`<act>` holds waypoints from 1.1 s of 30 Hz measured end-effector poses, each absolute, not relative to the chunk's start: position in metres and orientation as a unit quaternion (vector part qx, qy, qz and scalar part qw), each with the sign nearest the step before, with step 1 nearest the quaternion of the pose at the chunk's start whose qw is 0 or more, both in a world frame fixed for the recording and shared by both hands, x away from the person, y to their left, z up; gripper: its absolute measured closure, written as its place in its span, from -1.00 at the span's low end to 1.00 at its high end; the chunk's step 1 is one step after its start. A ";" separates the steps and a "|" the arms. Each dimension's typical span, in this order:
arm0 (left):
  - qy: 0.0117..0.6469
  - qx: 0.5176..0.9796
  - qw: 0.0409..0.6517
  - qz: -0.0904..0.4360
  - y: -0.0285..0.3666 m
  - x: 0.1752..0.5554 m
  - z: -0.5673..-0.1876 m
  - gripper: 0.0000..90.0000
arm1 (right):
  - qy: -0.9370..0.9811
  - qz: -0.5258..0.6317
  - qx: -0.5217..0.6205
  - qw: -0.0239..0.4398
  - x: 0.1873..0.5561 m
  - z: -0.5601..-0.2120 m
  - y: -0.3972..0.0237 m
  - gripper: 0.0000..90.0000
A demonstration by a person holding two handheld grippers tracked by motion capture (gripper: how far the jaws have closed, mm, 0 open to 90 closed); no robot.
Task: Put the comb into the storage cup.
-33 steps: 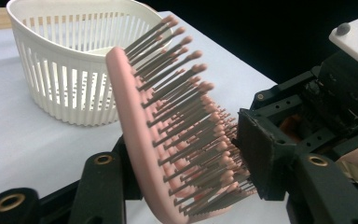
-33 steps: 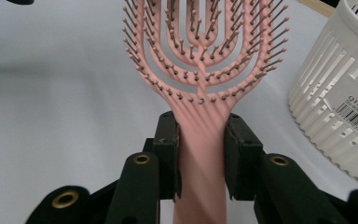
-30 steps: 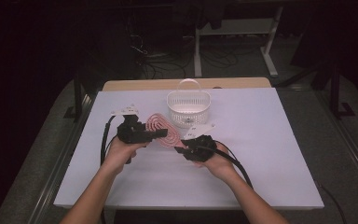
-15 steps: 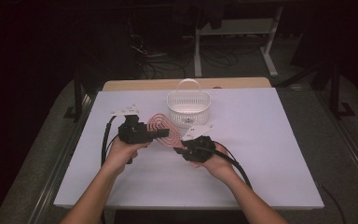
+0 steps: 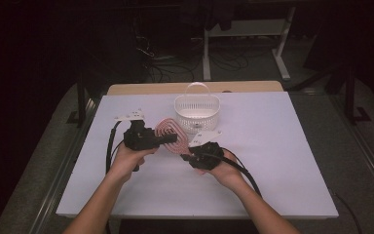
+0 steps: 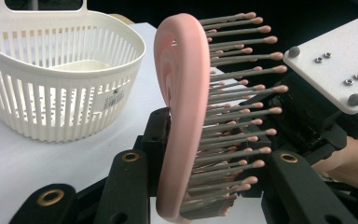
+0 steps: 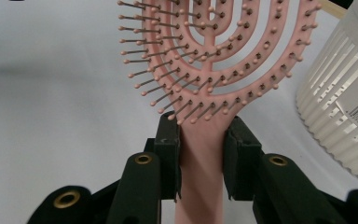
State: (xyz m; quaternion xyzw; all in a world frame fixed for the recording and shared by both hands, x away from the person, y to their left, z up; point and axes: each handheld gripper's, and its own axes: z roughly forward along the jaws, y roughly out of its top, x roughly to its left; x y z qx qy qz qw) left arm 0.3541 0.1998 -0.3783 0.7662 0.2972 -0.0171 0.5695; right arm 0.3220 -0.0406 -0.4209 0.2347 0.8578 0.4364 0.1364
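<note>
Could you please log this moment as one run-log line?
left gripper: closing on pink hairbrush head | right gripper: grips handle | basket: behind

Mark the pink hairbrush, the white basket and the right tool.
pink hairbrush (image 7: pixel 200 154), right gripper view, on its handle
white basket (image 6: pixel 51 100), left gripper view, on its slatted wall
right tool (image 5: pixel 191 155), high view, between its fingertips

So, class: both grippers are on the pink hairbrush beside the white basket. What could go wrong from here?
1. The left gripper, whose jaws have just been closing, clamps the hairbrush head across its bristles; they may flex and let it slip.
2. The right gripper pinches only the narrow handle; once one side lets go, the brush could swing.
3. The basket sits close behind and looks light; a nudge may shift it.
</note>
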 end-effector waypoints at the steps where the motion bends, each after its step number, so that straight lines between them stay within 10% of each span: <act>1: 0.297 0.766 0.571 -0.016 0.200 0.354 -0.378 0.42 | 0.858 0.436 0.235 0.136 0.322 -0.421 -0.041 0.54; 11: 0.290 0.764 0.576 -0.006 0.200 0.352 -0.375 0.43 | 0.854 0.447 0.237 0.123 0.323 -0.420 -0.041 0.49; 33: 0.297 0.756 0.583 0.017 0.215 0.353 -0.369 0.43 | 0.844 0.457 0.258 0.109 0.328 -0.419 -0.052 -0.29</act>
